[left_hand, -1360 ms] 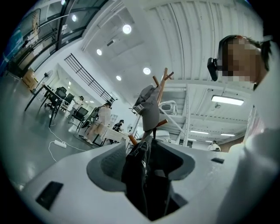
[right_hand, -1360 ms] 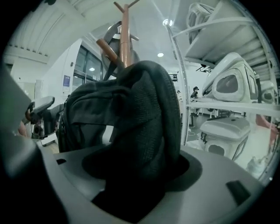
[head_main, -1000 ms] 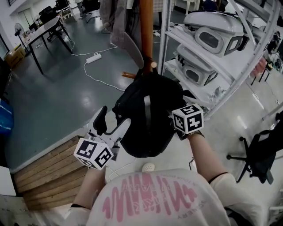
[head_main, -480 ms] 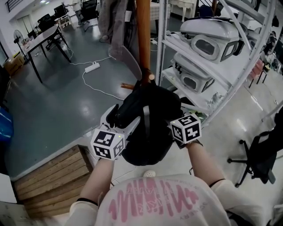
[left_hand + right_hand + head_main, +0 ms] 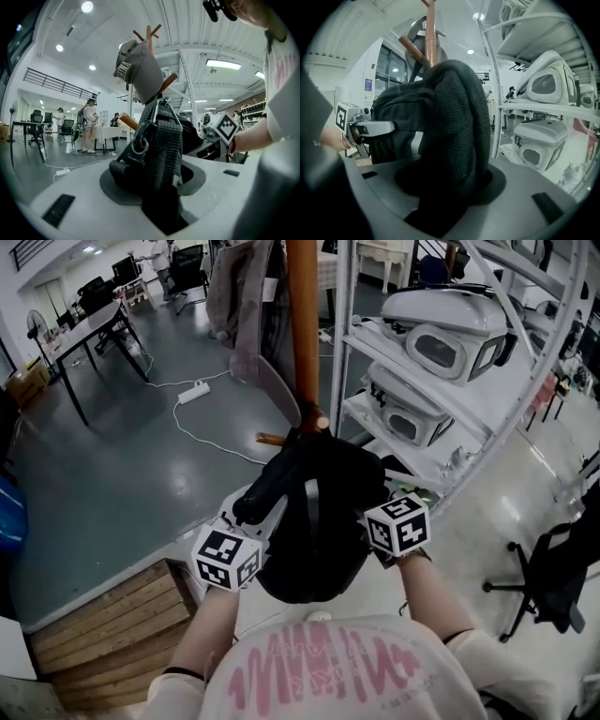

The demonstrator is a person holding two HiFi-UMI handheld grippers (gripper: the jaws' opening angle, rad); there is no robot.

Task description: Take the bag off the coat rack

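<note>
No word, number or brand can be read anywhere. The person's white cotton T-shirt (image 5: 339,664) carries large pink lettering across the chest, but it is seen upside down and smeared, so no letter can be told. The white marker cube at the left (image 5: 226,559) and the white marker cube at the right (image 5: 397,524) bear only black square patterns, no writing. A small bluish wall sign (image 5: 368,85) is too small to read.

Open floor (image 5: 112,474) on L; shelf unit (image 5: 441,399) crowds R side, rack pole (image 5: 302,324) just behind bag (image 5: 319,531).
</note>
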